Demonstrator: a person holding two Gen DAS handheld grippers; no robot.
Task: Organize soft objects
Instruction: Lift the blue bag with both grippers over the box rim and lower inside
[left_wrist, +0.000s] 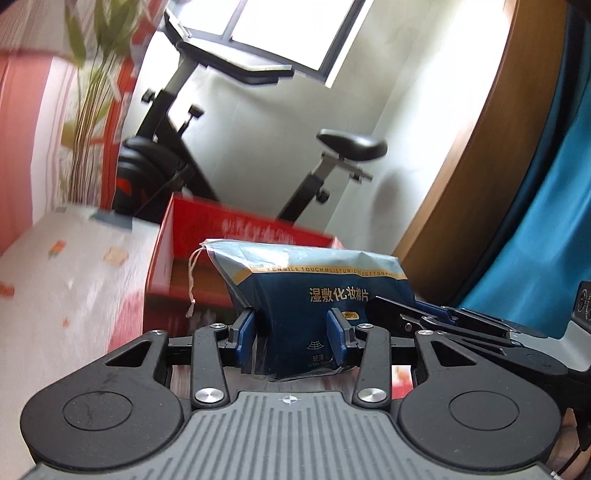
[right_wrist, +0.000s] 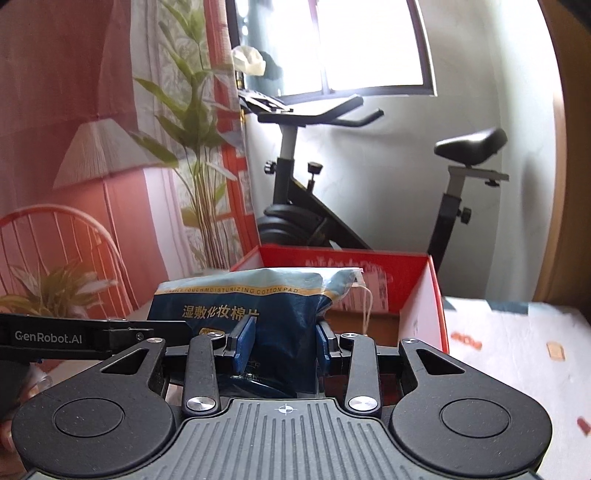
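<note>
Both claws' blue pads (left_wrist: 246, 334) clamped around cotton-pad bag (left_wrist: 314, 291).

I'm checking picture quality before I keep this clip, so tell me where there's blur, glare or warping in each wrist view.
Left wrist view: the patterned bed cover and red box are motion-smeared, the window is blown out, and the cotton pad bag stays readable. Right wrist view: steadier, window also overexposed, the exercise bike backlit, and fisheye bends the edges.
</note>
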